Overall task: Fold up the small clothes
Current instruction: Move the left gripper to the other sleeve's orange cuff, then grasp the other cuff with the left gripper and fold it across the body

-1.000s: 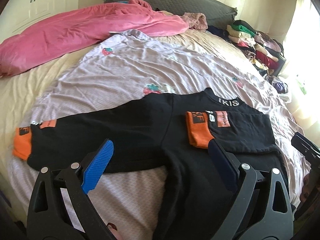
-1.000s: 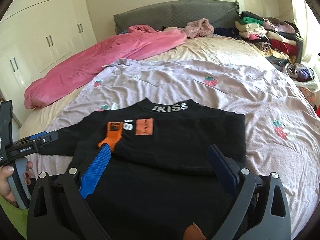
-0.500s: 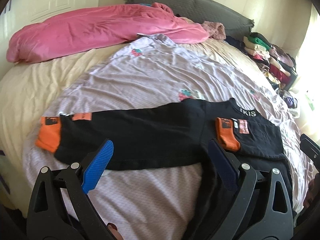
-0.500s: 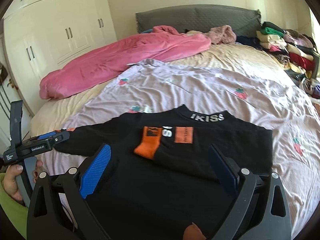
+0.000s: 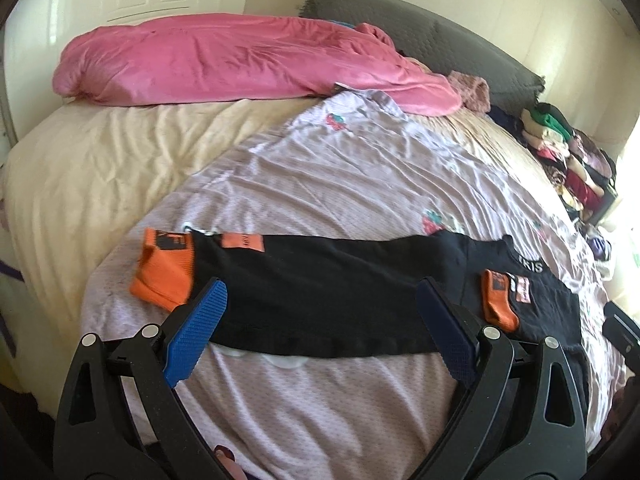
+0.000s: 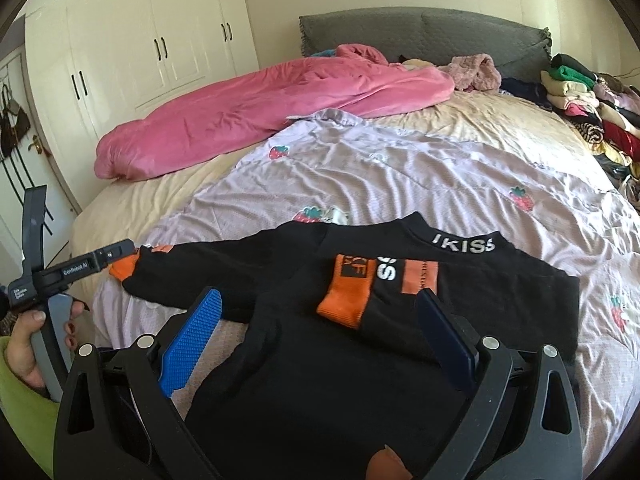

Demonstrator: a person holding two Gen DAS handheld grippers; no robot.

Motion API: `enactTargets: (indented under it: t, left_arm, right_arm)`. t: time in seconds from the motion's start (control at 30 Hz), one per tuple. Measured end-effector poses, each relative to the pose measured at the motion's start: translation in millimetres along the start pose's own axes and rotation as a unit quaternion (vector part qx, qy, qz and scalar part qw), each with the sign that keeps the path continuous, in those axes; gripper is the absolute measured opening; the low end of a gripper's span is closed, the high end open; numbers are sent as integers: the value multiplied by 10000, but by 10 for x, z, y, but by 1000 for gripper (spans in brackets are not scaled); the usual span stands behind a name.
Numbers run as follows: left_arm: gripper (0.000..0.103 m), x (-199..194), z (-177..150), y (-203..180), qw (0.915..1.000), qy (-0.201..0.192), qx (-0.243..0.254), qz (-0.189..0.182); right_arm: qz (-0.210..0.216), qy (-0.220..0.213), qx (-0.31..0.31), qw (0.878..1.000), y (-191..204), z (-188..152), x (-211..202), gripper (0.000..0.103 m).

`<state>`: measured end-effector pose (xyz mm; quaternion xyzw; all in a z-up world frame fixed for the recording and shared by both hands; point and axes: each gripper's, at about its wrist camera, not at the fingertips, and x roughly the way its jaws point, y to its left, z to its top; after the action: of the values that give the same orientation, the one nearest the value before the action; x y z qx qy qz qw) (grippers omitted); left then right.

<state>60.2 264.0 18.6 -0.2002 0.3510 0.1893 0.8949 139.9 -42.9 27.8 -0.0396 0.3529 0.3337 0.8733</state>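
We see one bed (image 6: 168, 208) under one lilac strawberry sheet (image 6: 400, 184), one pink duvet (image 6: 260, 112), and one black knit top (image 6: 460, 300) lying flat on that sheet with two orange ribbed cuffs; our left gripper (image 5: 320, 328) and right gripper (image 6: 320, 332) both gape, released

Your left wrist view sits low and close over the bed's near edge, facing across the black top (image 5: 328, 292) toward the pink duvet (image 5: 240, 64). Your right wrist view sits further right, close above the same black top (image 6: 400, 320), facing the headboard (image 6: 420, 32). Both share top, duvet, probably the same clothes pile (image 6: 580, 96).
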Motion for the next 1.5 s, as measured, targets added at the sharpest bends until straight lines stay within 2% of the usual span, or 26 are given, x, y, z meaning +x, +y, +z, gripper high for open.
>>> enactTargets:
  t: [0.53, 0.67, 0.97, 1.0, 1.03, 1.1, 1.17, 1.2, 1.23, 1.27, 1.37, 1.5]
  left_arm:
    - [89, 147, 43, 820, 9951, 73, -877, 452]
    - [89, 217, 28, 1004, 9917, 135, -1123, 611]
    - [88, 456, -28, 1160, 9876, 495, -1358, 614]
    - [80, 533, -27, 1173, 9872, 591, -1364, 581]
    - [66, 594, -32, 1184, 9863, 687, -1388, 562]
    - [52, 654, -38, 1189, 9857, 766, -1406, 533]
    - [48, 658, -38, 1203, 9856, 721, -1447, 504]
    - [37, 666, -34, 1212, 9852, 712, -1475, 503]
    - [19, 672, -38, 1225, 9847, 707, -1516, 486]
    - [11, 664, -46, 1245, 9843, 685, -1569, 425]
    - [8, 611, -29, 1209, 9867, 525, -1505, 310]
    - [7, 434, 13, 1036, 9924, 144, -1184, 300]
  right_arm:
    - [324, 360, -584, 9971, 553, -148, 441, 97]
    - [331, 429, -655, 9964, 602, -186, 517, 97]
    - [308, 516, -482, 9970, 500, -263, 584, 97]
    - [314, 512, -466, 9971, 489, -270, 583, 97]
    - [314, 508, -455, 9972, 484, -275, 583, 97]
    - [302, 511, -438, 9973, 463, -291, 578, 97]
    - [281, 511, -427, 9974, 443, -308, 571, 97]
    - [266, 512, -403, 9975, 428, -312, 570, 97]
    - [260, 515, -378, 9976, 415, -313, 570, 97]
    - [264, 515, -333, 9978, 393, -320, 564, 97]
    - [262, 500, -288, 9980, 356, -331, 538, 97]
    - [218, 465, -226, 9984, 286, -352, 483, 97]
